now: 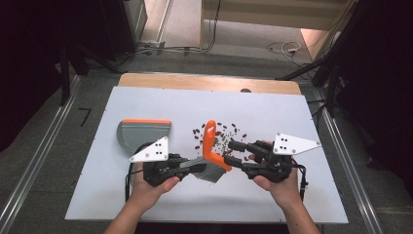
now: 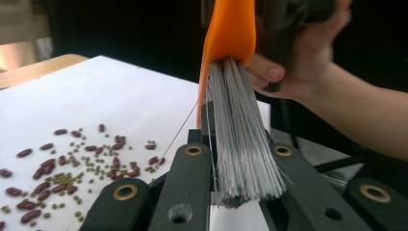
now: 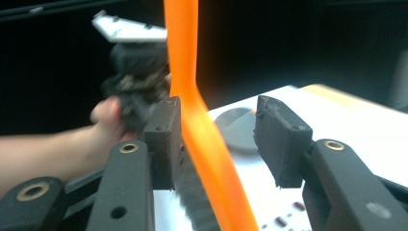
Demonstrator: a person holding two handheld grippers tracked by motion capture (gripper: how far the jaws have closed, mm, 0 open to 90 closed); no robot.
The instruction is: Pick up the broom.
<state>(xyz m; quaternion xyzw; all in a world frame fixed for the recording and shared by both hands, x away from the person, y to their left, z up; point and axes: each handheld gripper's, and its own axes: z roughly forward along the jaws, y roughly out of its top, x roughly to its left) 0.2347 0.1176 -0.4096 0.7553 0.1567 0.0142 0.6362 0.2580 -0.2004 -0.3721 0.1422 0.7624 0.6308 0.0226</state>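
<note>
We have a small hand brush with a curved orange plastic handle (image 1: 210, 141) and a grey bristle head (image 2: 243, 159) held up between our two grippers, just above the white table (image 1: 146, 204) near its centre. Our left gripper (image 1: 197, 167) has its tongs squeezed together on the bristles; in the left gripper view the grey fibres bunch between the black jaws. Our right gripper (image 1: 234, 155) stands with its tongs apart around the orange handle: in the right gripper view one pad (image 3: 162, 139) lies against the handle and the other (image 3: 276, 139) stands clear, so there is no squeeze. The brush looks light, the handle stiff and smooth, probably slippery; the bristles are soft and will splay and slide, so that hold looks weak. We judge the best grip is on the handle's straight stretch just above the bend. At twelve o'clock from the brush lies the scatter of red kidney beans and small green beans (image 1: 221, 134), and at ten o'clock sits the grey dustpan with an orange edge (image 1: 143, 131).
</note>
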